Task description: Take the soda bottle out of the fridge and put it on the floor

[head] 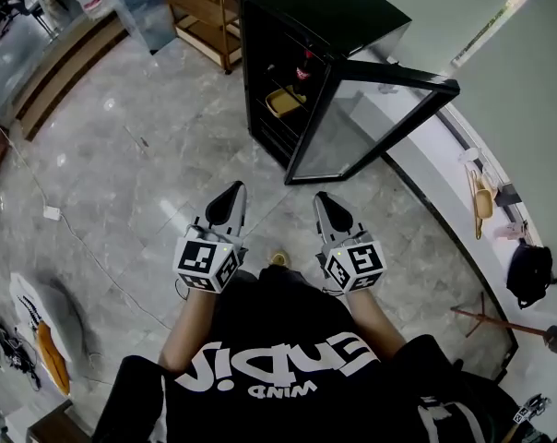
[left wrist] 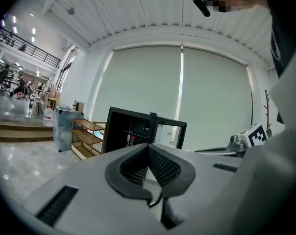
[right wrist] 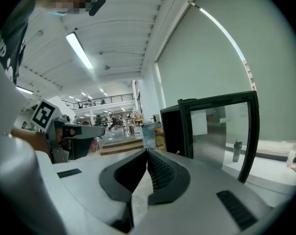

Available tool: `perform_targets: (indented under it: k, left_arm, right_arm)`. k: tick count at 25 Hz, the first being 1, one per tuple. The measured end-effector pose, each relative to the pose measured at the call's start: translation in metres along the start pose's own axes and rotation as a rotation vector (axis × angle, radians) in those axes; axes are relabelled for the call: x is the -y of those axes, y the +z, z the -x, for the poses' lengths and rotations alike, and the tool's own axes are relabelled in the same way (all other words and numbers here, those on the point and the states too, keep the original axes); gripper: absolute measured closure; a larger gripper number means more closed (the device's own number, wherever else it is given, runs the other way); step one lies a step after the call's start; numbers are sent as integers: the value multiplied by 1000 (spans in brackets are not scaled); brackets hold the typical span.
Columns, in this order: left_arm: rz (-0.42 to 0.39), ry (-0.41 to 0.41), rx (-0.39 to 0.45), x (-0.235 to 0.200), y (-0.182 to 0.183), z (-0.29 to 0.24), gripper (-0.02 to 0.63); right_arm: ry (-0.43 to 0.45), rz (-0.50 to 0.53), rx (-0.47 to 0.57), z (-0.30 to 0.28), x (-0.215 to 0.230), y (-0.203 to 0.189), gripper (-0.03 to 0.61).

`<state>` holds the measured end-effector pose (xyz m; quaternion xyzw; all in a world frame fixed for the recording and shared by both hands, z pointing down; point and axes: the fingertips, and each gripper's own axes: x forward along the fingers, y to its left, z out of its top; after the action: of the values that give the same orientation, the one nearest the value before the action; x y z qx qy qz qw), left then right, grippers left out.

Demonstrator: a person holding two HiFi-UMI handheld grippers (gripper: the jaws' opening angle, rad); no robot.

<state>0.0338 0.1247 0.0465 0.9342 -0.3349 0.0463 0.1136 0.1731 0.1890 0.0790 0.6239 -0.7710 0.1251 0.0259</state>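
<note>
Inside fridge (head: pixel 308 9), soda bottle (head: pixel 304 66), head view

The floor (head: pixel 140 173) is polished grey stone tile, glossy enough to carry bright light spots. At the far side, the fridge (head: pixel 320 12) has a smooth black casing with a slight sheen, and its door (head: pixel 380 118) is clear glass in a black frame. Left of it stands a shelf rack (head: pixel 205 12) of bare pale wood. The left gripper (head: pixel 233 190) and right gripper (head: pixel 324 197) have matt grey plastic shells, with dark ribbed pads (left wrist: pixel 162 166). Nearest, the person's shirt (head: pixel 278 340) is black cloth with white print.
</note>
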Motion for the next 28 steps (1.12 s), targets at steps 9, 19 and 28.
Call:
perform_targets:
  k: [9,19,28]
  left_arm:
    - [-17,-29,4,-32,22,-43,606]
    - [-52,-147,-37,-74,40,-99,606]
    - [-66,-239,-50,-86,46,-127,606]
  right_arm:
    - [-26,-7,7,-49,14,17,554]
    - [-168,-41,41,-103,38,43,554]
    - [-264,-52,48,-113,46,50,554]
